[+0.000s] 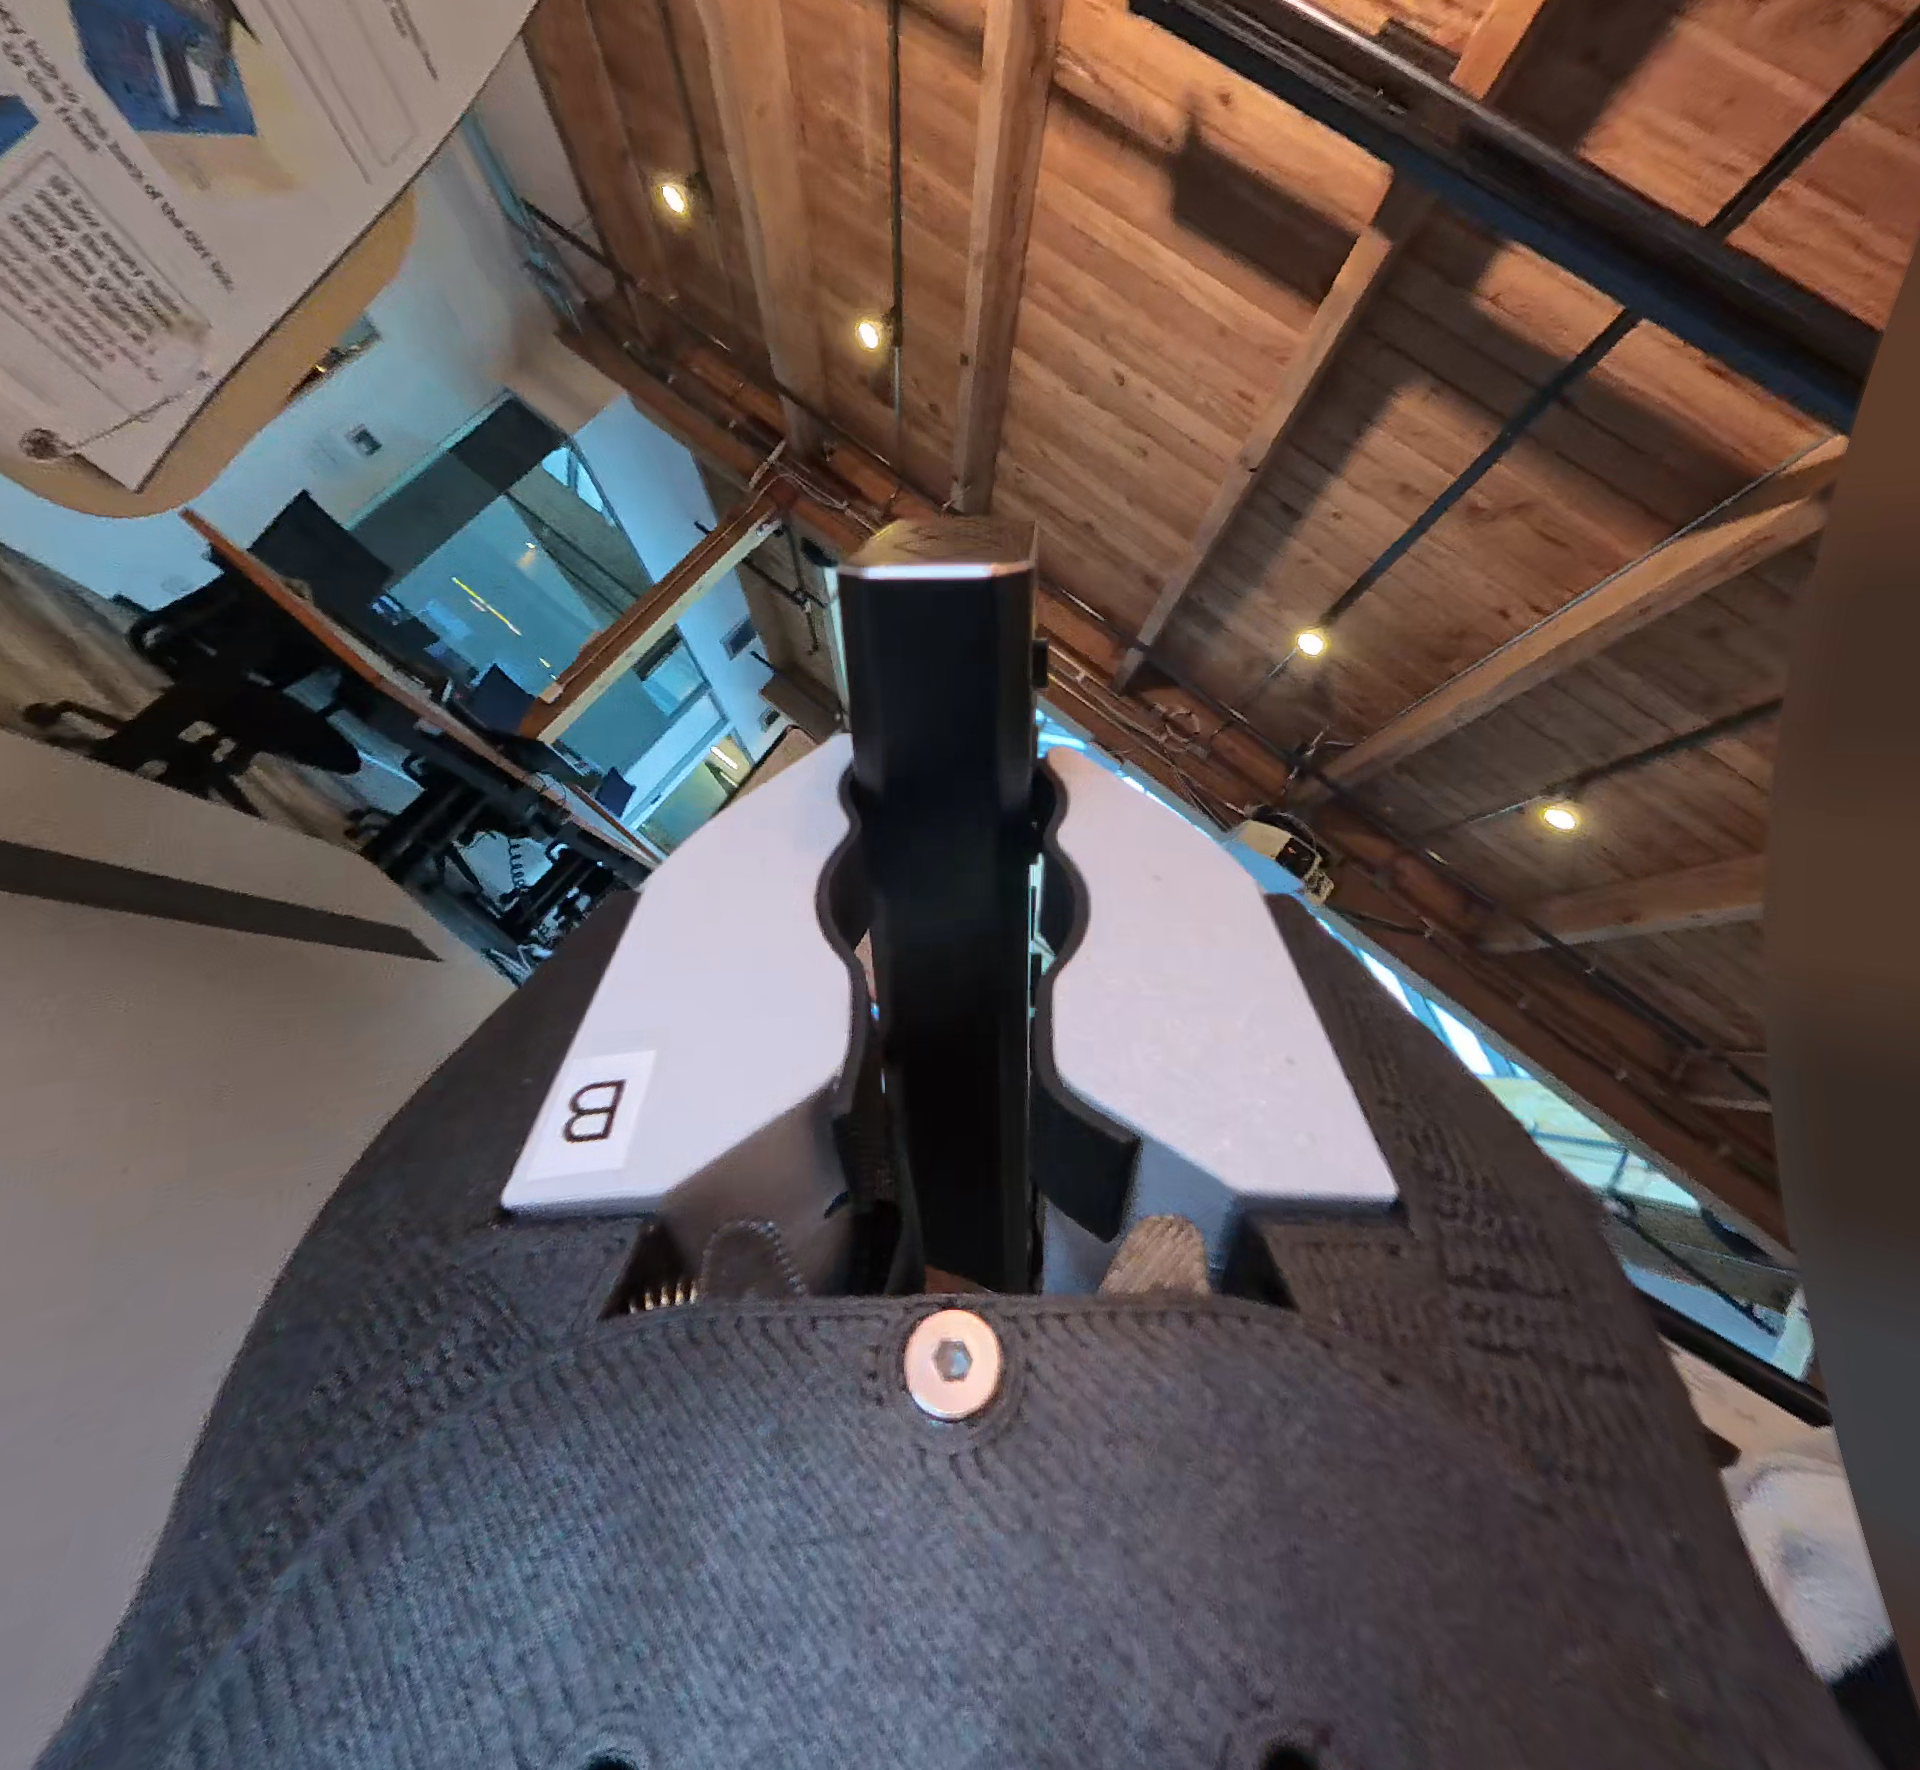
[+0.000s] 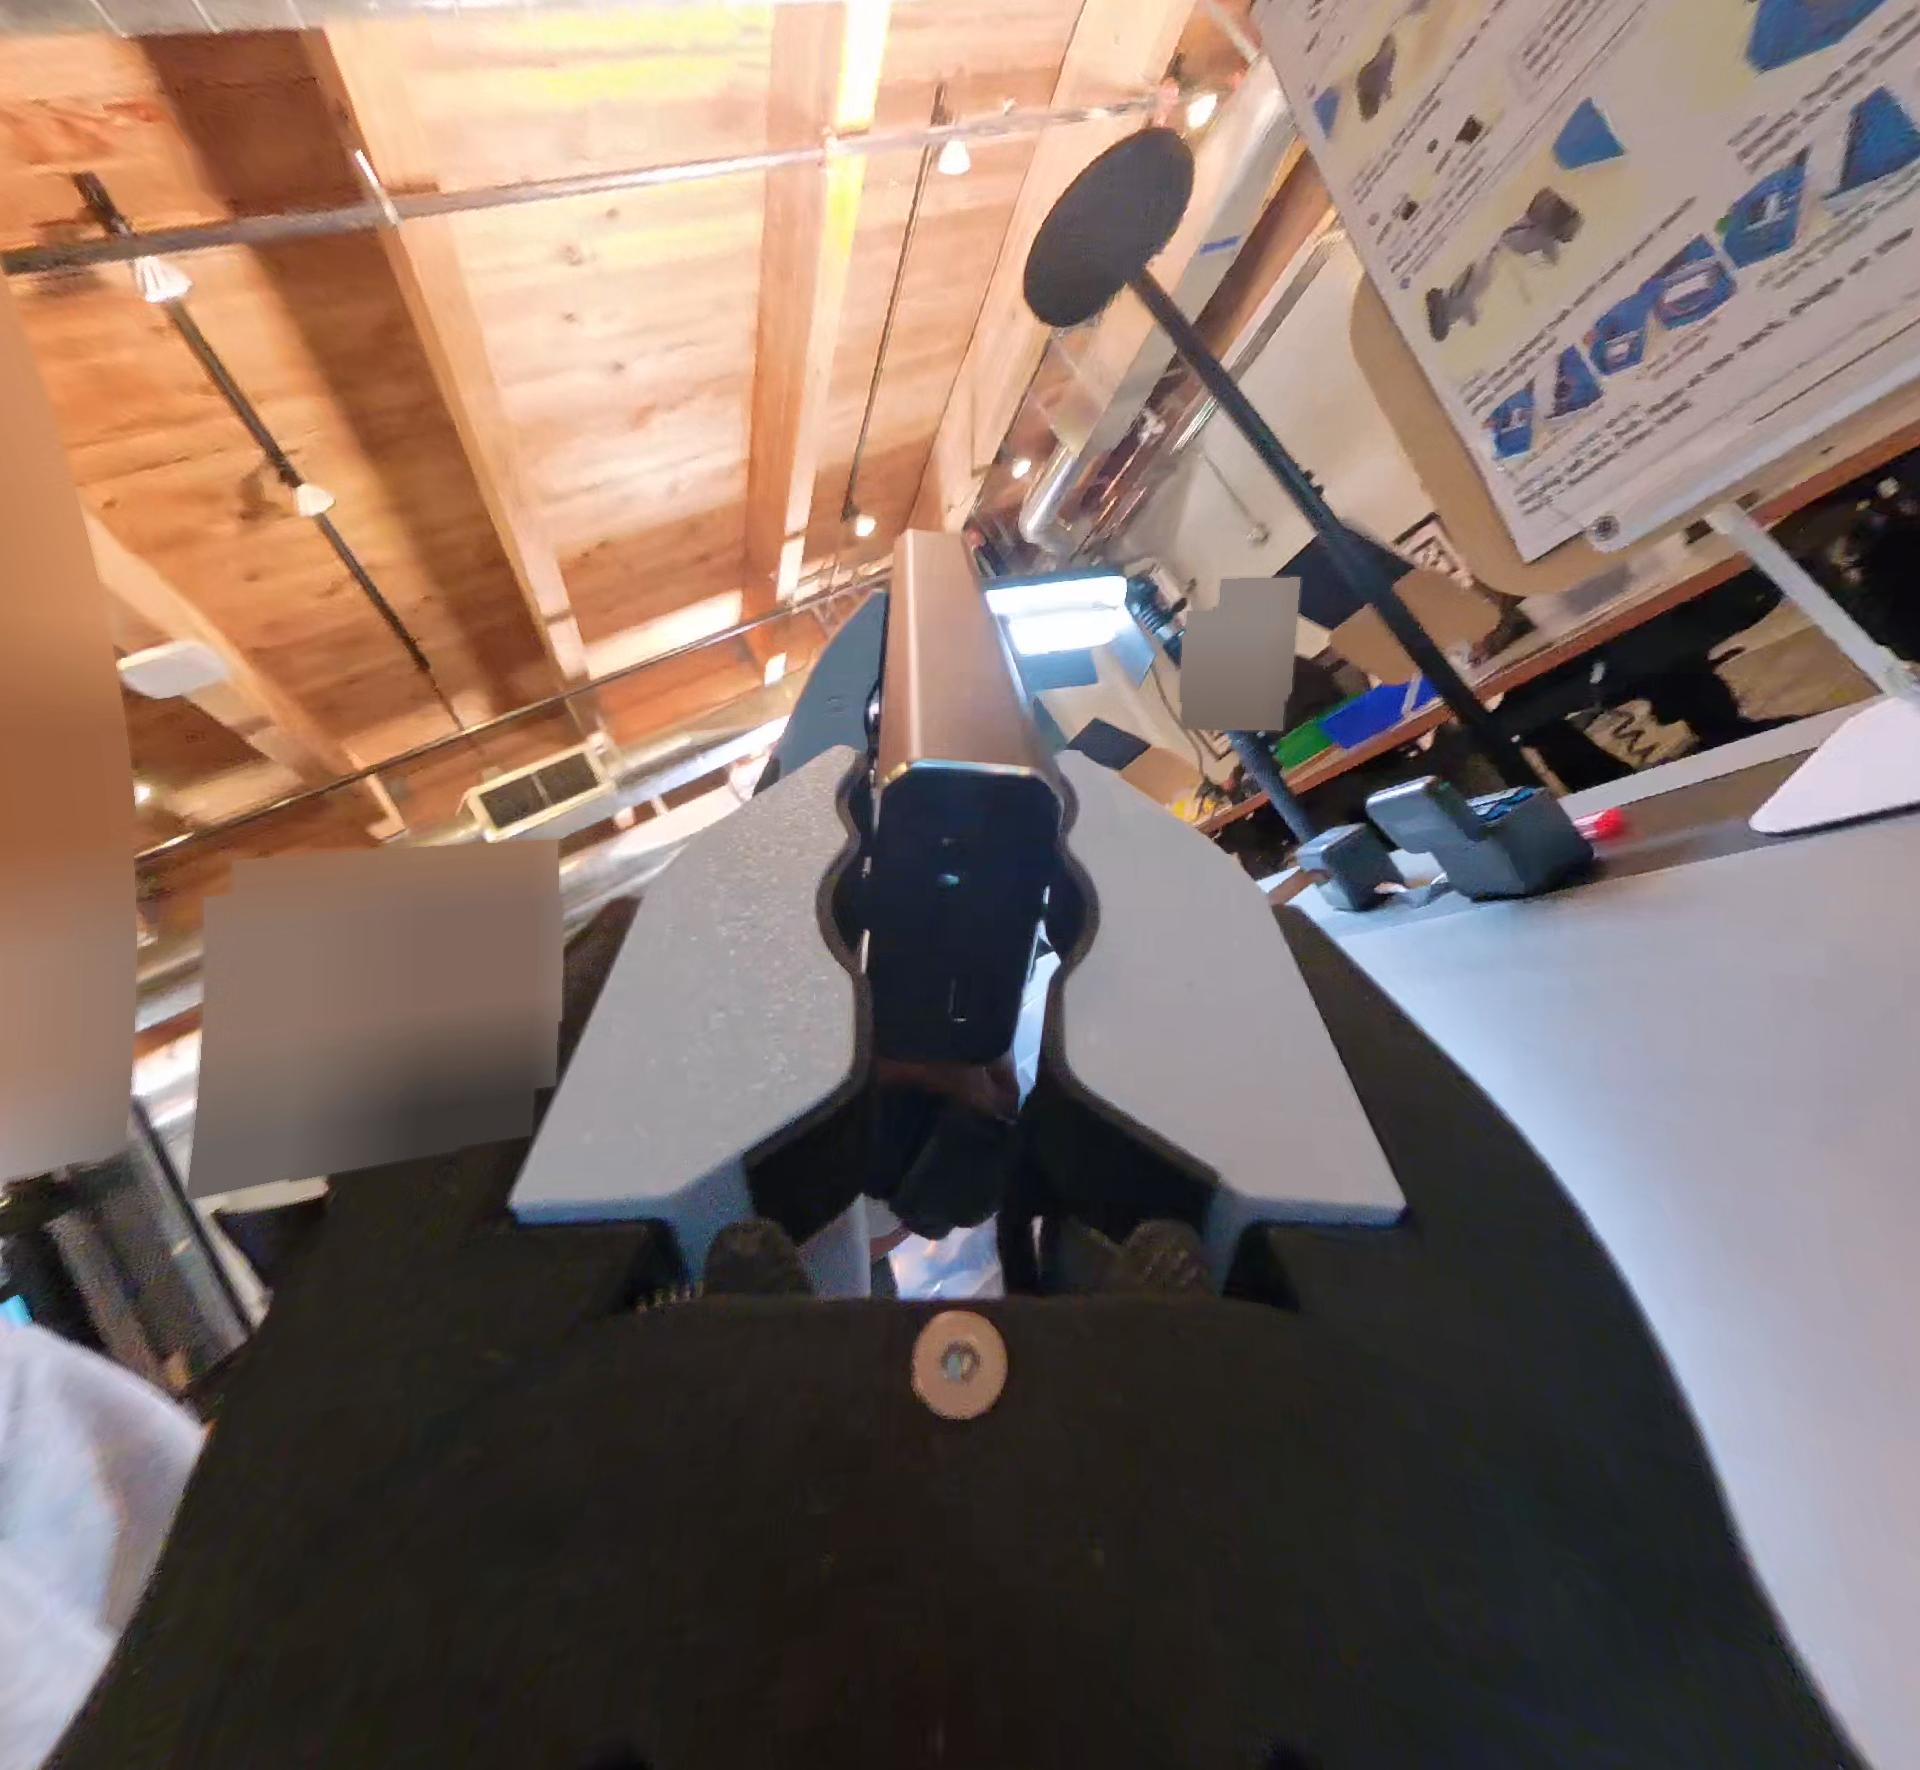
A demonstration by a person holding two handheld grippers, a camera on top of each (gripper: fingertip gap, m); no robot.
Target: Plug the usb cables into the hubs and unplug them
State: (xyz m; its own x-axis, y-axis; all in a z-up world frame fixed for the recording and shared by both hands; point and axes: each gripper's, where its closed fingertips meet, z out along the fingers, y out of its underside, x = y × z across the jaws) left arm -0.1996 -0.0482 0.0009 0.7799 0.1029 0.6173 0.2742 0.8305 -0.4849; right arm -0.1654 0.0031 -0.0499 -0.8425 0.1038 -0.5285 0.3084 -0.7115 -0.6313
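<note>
In the left wrist view my left gripper (image 1: 943, 790) points up toward the ceiling. Its grey fingers (image 1: 727, 993) are shut on a long black USB hub (image 1: 935, 681) that stands out past the tips. A dark braided cable (image 1: 875, 1175) runs down beside the hub inside the jaws. In the right wrist view my right gripper (image 2: 961, 785) is shut on a metallic USB hub (image 2: 940, 650) whose black end face (image 2: 956, 920) faces the camera. A black cable end (image 2: 935, 1159) hangs under it. A dark grey part (image 2: 831, 692) shows behind this hub; I cannot tell what it is.
A white table (image 2: 1558, 1097) lies to the right, with grey blocks (image 2: 1475, 837) and a small red item (image 2: 1600, 824) at its far edge. A black pole with a round disc (image 2: 1112, 229) and an instruction board (image 2: 1662, 162) stand behind. The board also shows in the left wrist view (image 1: 156, 110). Spacing between my two grippers at the tips: around 8 cm.
</note>
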